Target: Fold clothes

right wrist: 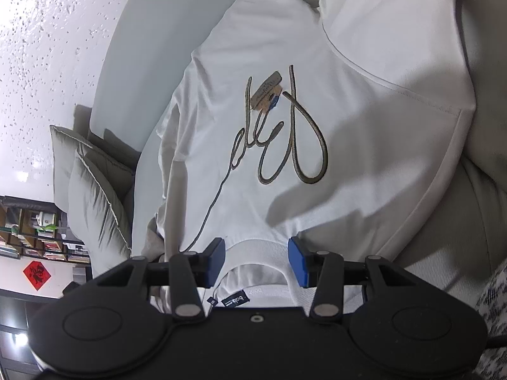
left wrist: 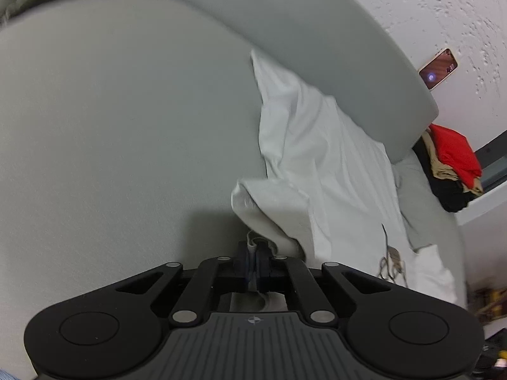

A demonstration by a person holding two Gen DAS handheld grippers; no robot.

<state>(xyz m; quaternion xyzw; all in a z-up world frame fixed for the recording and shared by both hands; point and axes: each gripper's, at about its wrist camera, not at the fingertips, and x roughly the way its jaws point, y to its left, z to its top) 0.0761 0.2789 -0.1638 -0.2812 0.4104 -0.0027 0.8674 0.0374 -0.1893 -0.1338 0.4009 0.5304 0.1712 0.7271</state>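
You work on a pale grey sofa (left wrist: 126, 110) under a speckled white wall (right wrist: 47, 47). The white T-shirt (right wrist: 285, 164) lies spread ahead of your fingers — your left gripper (left wrist: 253, 253) clenched on its edge, your right gripper (right wrist: 256, 253) released, straddling the collar (right wrist: 256, 250).

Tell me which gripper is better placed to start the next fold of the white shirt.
Probably the left gripper: it's already shut on a sleeve edge of the white shirt. The right gripper stands open astride the collar, gripping nothing.

A home living room: grey sofa (left wrist: 126, 110), cushions (right wrist: 95, 190), bookshelf (right wrist: 28, 237).
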